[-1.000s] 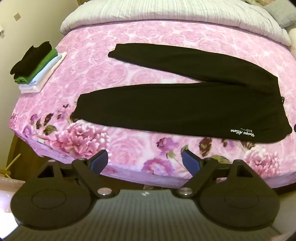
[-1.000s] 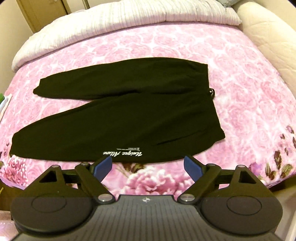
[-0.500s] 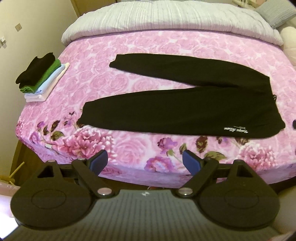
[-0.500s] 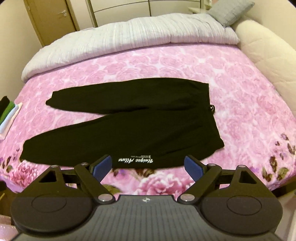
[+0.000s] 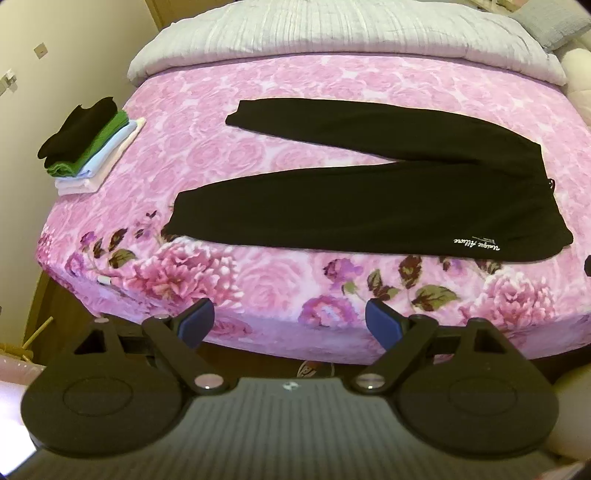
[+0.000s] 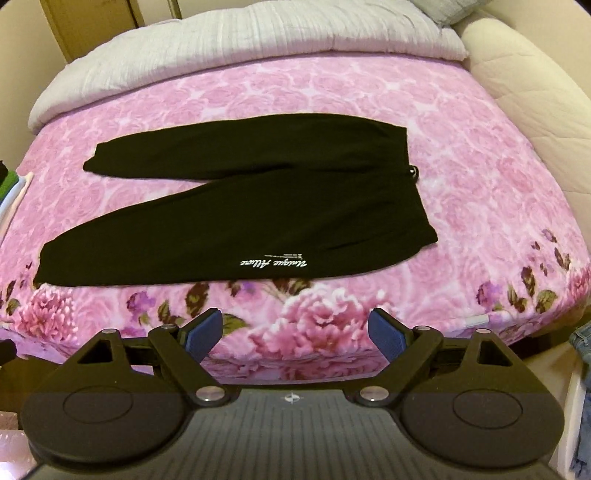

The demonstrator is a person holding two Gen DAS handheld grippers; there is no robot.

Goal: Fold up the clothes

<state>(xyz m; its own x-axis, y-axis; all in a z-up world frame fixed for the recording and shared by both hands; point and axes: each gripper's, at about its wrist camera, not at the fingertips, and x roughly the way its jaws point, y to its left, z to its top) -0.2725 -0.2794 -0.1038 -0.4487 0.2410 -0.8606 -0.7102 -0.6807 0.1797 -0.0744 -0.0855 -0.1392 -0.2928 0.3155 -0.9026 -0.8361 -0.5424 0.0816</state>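
Observation:
Black trousers (image 5: 369, 206) with white script lettering lie flat on the pink floral bedspread (image 5: 295, 280), legs spread toward the left, waistband at the right. They also show in the right wrist view (image 6: 258, 214). My left gripper (image 5: 290, 321) is open and empty, held back from the bed's front edge, apart from the trousers. My right gripper (image 6: 295, 328) is open and empty, also short of the bed's front edge, below the lettering.
A stack of folded clothes (image 5: 88, 144), black on green on pale ones, sits at the bed's left corner. A grey-white duvet (image 5: 332, 33) lies across the far end. A cream padded bolster (image 6: 524, 96) runs along the right side.
Both grippers have pulled back from the bed, so more of it and the room shows. The trousers have not moved. Both grippers stay open.

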